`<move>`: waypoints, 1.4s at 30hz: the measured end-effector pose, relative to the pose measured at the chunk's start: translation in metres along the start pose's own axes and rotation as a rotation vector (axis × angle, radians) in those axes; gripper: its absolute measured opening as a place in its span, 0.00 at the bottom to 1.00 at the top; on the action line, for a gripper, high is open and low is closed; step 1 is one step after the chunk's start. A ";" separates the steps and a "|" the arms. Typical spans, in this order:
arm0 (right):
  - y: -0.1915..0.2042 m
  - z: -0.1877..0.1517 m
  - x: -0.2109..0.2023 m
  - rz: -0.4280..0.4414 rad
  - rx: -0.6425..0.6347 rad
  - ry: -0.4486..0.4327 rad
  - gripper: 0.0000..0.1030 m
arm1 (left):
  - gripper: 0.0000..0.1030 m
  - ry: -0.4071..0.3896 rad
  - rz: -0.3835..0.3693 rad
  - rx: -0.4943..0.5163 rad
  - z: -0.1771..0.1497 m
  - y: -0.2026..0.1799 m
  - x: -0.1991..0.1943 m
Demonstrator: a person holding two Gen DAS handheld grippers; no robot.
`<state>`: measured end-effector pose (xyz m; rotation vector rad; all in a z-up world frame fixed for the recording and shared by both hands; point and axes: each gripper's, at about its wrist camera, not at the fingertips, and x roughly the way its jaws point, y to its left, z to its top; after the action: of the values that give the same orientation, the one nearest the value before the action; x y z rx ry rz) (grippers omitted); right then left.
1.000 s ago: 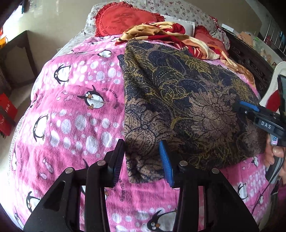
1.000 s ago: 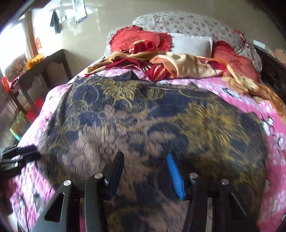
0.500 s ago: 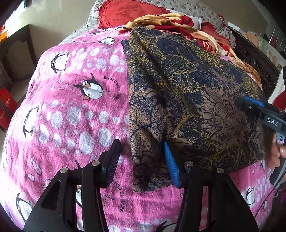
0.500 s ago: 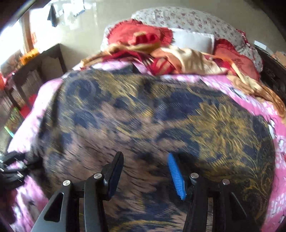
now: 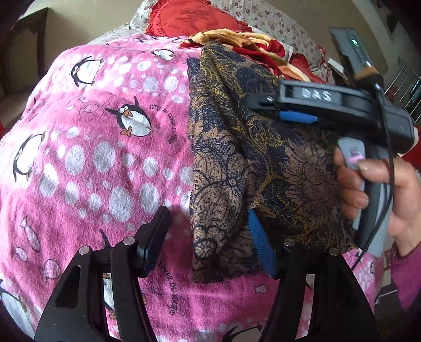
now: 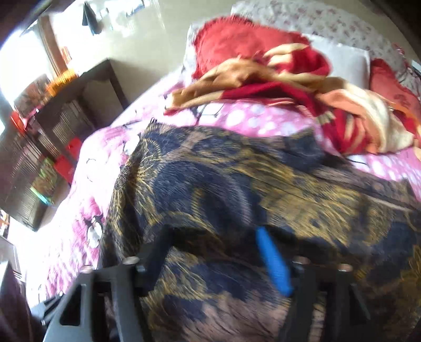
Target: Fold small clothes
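Note:
A dark navy, brown and gold flower-patterned garment point(image 5: 236, 147) lies on a pink penguin blanket point(image 5: 110, 147); it also fills the right wrist view point(image 6: 236, 189). My left gripper point(image 5: 208, 236) is open, its jaws either side of the garment's near left corner, blue pad point(image 5: 259, 243) against the cloth. My right gripper point(image 6: 218, 252) is open just above the garment. In the left wrist view it point(image 5: 265, 106) hovers over the cloth's right part, held by a hand point(image 5: 379, 189).
A crumpled red, tan and cream cloth point(image 6: 302, 86) lies beyond the garment. Red cushions point(image 5: 194, 21) and floral pillows point(image 6: 329, 21) sit at the bed's head. A dark wooden table point(image 6: 65, 110) stands left of the bed.
My right gripper has swung left and forward over the garment, now close in the left wrist view. My left gripper has moved closer onto the garment's near corner. The right wrist view is blurred by motion.

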<state>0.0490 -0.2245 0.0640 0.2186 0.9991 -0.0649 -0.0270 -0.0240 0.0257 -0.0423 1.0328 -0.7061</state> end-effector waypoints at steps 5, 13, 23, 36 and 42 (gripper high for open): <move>0.051 0.025 -0.004 -0.018 -0.146 -0.037 0.71 | 0.61 -0.028 -0.051 -0.038 -0.004 0.007 -0.003; 0.108 0.041 0.050 -0.217 -0.301 0.103 0.89 | 0.63 -0.052 -0.083 -0.041 -0.012 0.013 -0.010; 0.069 0.047 0.024 -0.129 -0.248 0.065 0.26 | 0.70 -0.050 -0.094 -0.083 0.000 0.010 -0.011; 0.048 0.040 -0.007 0.046 -0.143 0.050 0.16 | 0.17 -0.049 -0.130 -0.077 0.027 -0.018 -0.002; 0.040 0.044 -0.027 0.077 -0.133 0.017 0.14 | 0.14 -0.095 -0.143 -0.024 0.027 -0.040 -0.025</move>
<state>0.0768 -0.1961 0.1160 0.1360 1.0065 0.0732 -0.0336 -0.0492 0.0732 -0.1700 0.9538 -0.8143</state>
